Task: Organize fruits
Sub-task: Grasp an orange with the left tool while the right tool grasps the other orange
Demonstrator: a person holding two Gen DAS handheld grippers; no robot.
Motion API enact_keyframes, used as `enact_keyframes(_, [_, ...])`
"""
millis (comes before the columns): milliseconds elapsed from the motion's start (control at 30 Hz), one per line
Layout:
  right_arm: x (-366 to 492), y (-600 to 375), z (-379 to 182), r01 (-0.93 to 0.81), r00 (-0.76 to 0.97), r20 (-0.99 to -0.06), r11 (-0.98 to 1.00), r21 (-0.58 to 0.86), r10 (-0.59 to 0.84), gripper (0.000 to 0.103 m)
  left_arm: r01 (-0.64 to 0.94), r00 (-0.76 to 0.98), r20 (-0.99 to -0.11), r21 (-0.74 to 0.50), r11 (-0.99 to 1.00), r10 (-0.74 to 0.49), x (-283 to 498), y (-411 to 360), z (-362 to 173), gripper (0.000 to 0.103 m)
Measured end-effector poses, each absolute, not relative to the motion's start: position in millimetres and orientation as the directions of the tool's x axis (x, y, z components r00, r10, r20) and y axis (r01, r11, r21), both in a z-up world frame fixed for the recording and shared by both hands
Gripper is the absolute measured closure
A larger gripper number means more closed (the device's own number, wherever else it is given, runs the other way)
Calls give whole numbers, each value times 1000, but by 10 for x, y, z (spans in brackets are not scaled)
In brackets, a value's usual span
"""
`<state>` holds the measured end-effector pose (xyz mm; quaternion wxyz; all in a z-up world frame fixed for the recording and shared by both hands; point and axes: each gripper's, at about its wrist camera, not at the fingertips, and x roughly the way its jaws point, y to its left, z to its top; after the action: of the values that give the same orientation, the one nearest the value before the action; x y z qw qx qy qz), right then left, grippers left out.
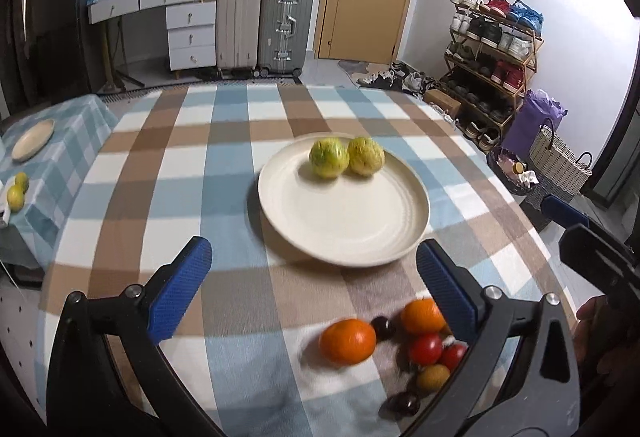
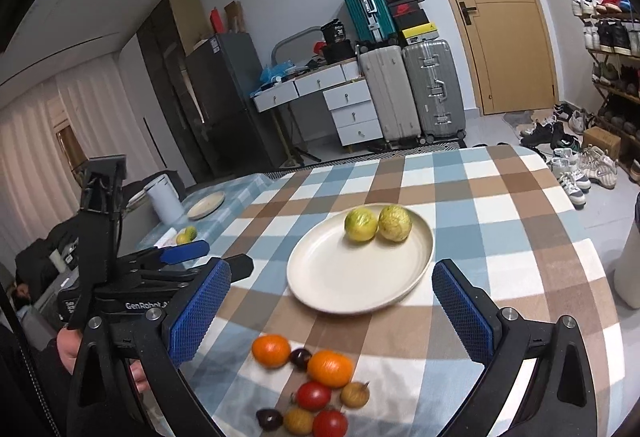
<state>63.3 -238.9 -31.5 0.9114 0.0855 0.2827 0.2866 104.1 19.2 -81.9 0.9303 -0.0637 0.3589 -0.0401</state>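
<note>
So from the left wrist view, the left gripper (image 1: 314, 277) is wide open with nothing between its blue pads, hovering over the table with the blue, brown and white checked cloth (image 1: 160, 173). The round cream ceramic plate (image 1: 344, 229) sits ahead of it with two yellow-green round fruits (image 1: 346, 158) side by side, touching, at its far edge. That's the done part as far as I can tell. Closer in, off the plate, there's a loose pile on the cloth: two oranges (image 1: 347, 340), a couple of red tomatoes (image 1: 425, 349), some dark plum-like things and a brownish-yellow one, partly hidden behind the right finger. The whole shot is a bit blurry.

Right wrist view: the right gripper (image 2: 332, 307) is also spread open and empty, above the near side of the plate (image 2: 352, 277). Same two green fruits (image 2: 378, 224) on it. The pile (image 2: 312, 389) shows better here: two oranges, two tomatoes, two dark plums, two brownish-yellow fruits, all on the cloth.

My guess is it's early on: two fruits placed, roughly eight left, none currently picked up.
</note>
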Motion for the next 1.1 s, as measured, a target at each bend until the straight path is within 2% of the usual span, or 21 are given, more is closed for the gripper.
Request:
enact_keyframes(300, [452,-2258,-695,-483,624,-541,823,300,564,0,12,668,-730,-180,984,-142,882,244,-1346,1])
enact_keyframes(600, [410,-2264,-905,-471,590,-583,825,314,559,0,23,630,-755,-218,976,-183,953,257,-1546,1])
enact_keyframes(967, [481,-2308,-956,-453,586,-588,827,333,557,0,45,564,-751,-386,921,-343,1151,353,-1739,2])
enact_keyframes(1100, [508,-2288,-961,-458,579,-589,823,337,563,0,76,562,-738,-402,912,-373,1191,339,-1745,15])
